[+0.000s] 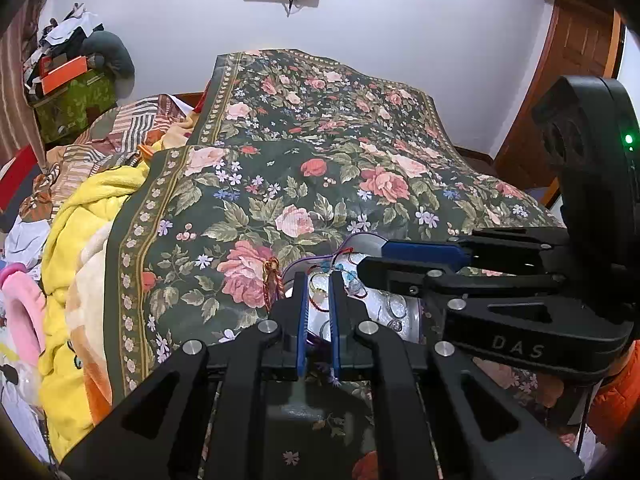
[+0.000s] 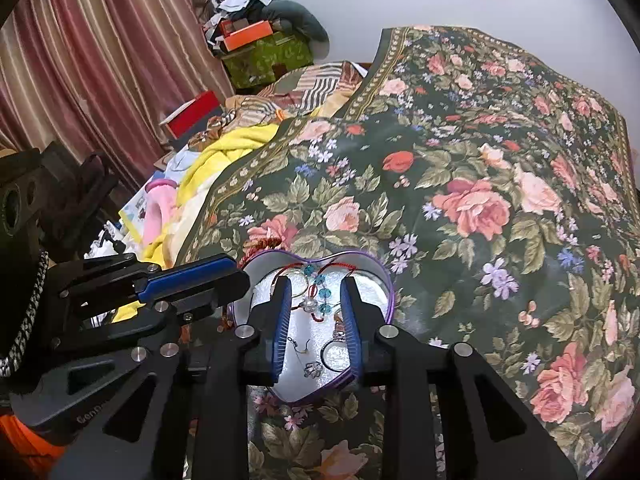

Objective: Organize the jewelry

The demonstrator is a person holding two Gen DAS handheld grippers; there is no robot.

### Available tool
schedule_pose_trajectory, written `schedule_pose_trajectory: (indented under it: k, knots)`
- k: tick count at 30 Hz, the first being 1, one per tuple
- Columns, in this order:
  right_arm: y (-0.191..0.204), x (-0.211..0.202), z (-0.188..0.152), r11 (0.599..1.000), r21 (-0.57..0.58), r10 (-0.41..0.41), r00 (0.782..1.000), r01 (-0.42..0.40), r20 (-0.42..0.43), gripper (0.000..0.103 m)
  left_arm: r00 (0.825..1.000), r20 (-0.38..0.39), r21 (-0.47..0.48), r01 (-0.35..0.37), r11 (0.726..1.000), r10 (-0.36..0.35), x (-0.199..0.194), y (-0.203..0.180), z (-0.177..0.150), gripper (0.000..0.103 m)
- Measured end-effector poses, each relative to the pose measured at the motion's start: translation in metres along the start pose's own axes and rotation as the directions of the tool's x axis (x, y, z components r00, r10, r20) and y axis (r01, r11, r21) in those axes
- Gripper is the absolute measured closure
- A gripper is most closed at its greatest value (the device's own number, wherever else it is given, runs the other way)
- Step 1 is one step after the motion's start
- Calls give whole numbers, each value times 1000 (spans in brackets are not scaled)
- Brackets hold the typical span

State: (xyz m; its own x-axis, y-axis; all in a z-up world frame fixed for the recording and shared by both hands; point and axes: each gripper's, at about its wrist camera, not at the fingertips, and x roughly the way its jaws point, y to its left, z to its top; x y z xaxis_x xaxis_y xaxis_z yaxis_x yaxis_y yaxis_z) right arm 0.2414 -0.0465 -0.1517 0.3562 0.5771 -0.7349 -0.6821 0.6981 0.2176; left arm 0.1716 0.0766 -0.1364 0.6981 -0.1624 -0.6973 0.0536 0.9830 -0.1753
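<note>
A heart-shaped tin with a purple rim and silver inside lies on the floral bedspread. It holds a red cord bracelet with blue beads, rings and small earrings. My right gripper hovers over the tin, jaws open on either side of the bracelet. My left gripper is at the tin's left rim, jaws narrowly apart around the rim and jewelry; whether they grip is unclear. A red-gold tassel lies beside the tin.
A yellow blanket and other bedding are piled left of the bedspread. Boxes and clothes stack against the far wall beside a curtain. A wooden door stands at the right.
</note>
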Motion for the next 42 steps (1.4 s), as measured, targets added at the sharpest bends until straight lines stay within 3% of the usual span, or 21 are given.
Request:
schedule_pose_trajectory:
  k: [9,16,20,25,31,34,35,36,38,42]
  knots:
    - [3,-58,6,999,-10,-49,988,51,149,80,997,78,-13,1,1000,0,-34,-3,9,96]
    - [23,-127,1,996,-5,-86,941,93,328,80,977,213,18,-29,999,25,-91,-26,18,96]
    - [38,-165,-8,994,-4,-100,904,111,416,80,949,314,49,-52,997,34,-135,-45,19,96]
    - [59,-209,-24,990,-4,-120,844,143,523,80,888,455,67,-110,992,67,-193,-67,10,96]
    - [83,-239,-41,987,-13,-119,792,158,598,77,839,538,61,-138,989,84,-238,-80,-5,90]
    - [86,-244,-47,988,-1,-122,776,156,619,65,824,556,67,-175,982,109,-247,-85,-13,79]
    - [85,-244,-48,988,4,-126,775,157,619,65,822,556,62,-187,981,121,-246,-84,-16,70]
    - [84,-244,-49,988,8,-128,776,157,617,65,823,553,55,-196,979,133,-244,-83,-18,62]
    - [81,-243,-51,988,12,-129,782,154,610,65,842,518,38,-199,979,151,-234,-75,-21,60]
    - [72,-234,-52,985,21,-150,796,170,586,65,927,347,-6,-151,989,143,-178,-40,-22,58]
